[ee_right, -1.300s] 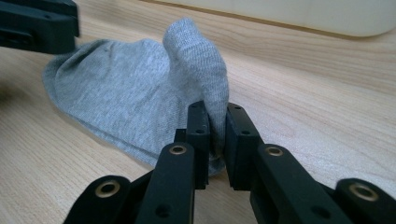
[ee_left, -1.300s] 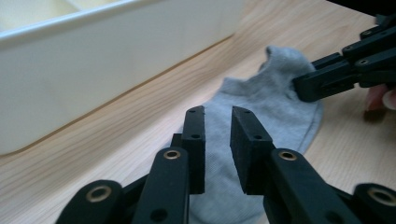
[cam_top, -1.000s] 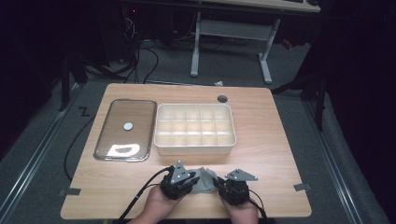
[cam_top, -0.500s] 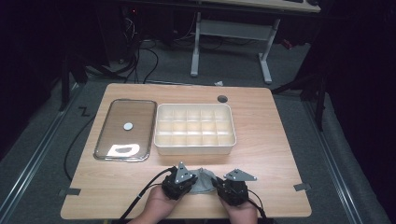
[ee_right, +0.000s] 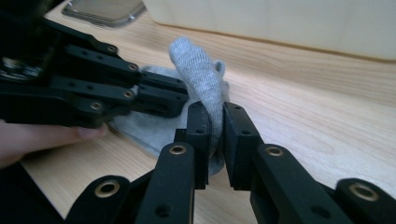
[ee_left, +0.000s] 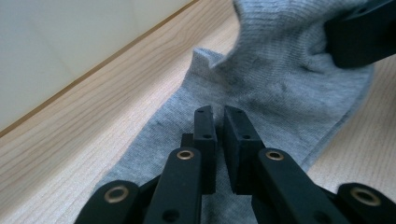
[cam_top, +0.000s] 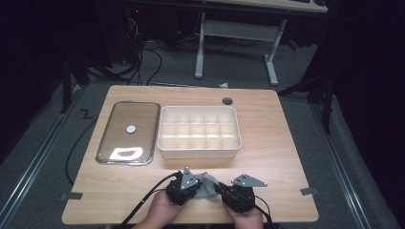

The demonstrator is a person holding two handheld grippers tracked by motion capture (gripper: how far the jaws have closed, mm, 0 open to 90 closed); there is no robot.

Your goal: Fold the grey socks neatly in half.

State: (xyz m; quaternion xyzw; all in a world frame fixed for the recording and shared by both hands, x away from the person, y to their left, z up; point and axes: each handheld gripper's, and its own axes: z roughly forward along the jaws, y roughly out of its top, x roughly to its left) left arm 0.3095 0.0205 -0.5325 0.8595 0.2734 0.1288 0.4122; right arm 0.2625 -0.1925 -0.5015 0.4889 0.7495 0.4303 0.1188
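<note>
I had both grippers, right gripper (ee_right: 215, 123) and left gripper (ee_left: 219, 126), pinching the grey knit sock (ee_left: 280, 84), so I figured pulling evenly was key.

We see a grey sock (cam_top: 206, 183) of fine ribbed knit near the front edge of the wooden surface (cam_top: 286, 157), between our two hands. Most of the sock (ee_left: 261, 107) lies flat and a little rumpled on the wood, with one short corner curling up off it. One end of the sock (ee_right: 201, 88) is lifted into a narrow upright fold that arches over and runs down between the jaws of the right gripper (ee_right: 215, 116), which are pressed together on it. The jaws of the left gripper (ee_left: 218, 122) rest low on the flat part, nearly closed, with only a thin gap between them; we cannot tell whether cloth is pinched there.
</note>
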